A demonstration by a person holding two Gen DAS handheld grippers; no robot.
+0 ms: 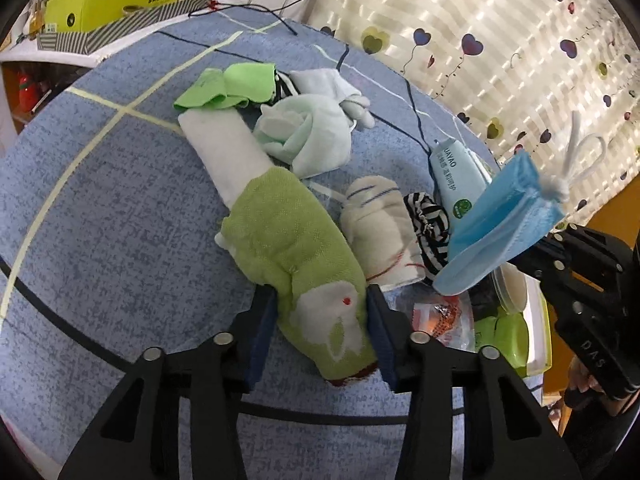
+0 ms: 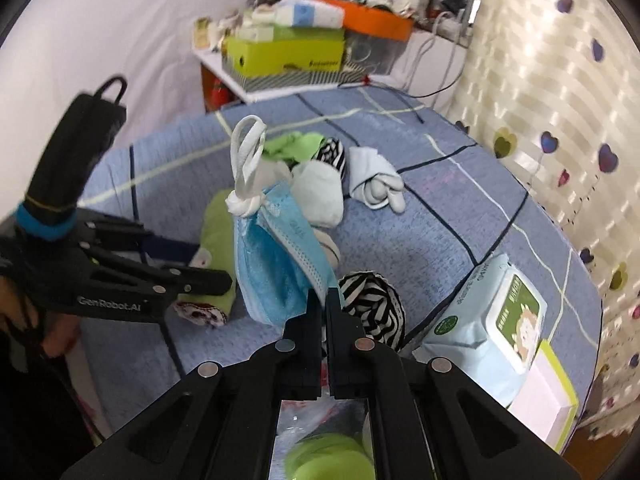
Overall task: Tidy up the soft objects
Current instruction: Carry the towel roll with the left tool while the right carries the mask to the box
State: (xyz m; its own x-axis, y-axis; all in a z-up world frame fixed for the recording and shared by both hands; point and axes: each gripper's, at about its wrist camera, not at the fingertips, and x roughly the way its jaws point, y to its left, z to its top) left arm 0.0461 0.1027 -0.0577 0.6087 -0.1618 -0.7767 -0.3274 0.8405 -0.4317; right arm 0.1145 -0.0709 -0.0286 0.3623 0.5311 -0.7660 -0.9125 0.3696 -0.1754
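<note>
My left gripper (image 1: 320, 312) has its jaws around the end of a green towel roll with a white rabbit (image 1: 292, 248) lying on the blue cloth; the pads touch its sides. My right gripper (image 2: 324, 300) is shut on a folded blue face mask (image 2: 276, 264) with knotted white ear loops, held above the pile; it also shows in the left wrist view (image 1: 500, 232). Beyond lie a white roll (image 1: 228, 152), a pale mint cloth (image 1: 308, 140), a green cloth (image 1: 228, 88), a cream sock bundle (image 1: 380, 232) and a striped black-and-white bundle (image 2: 372, 304).
A wet-wipes pack (image 2: 488, 316) and a pink notepad (image 2: 544, 396) lie at the table's right edge. A white tube (image 1: 456, 176) lies by the curtain. Green boxes (image 2: 284, 56) stand on a shelf beyond. A container with green items (image 1: 504, 332) sits below the mask.
</note>
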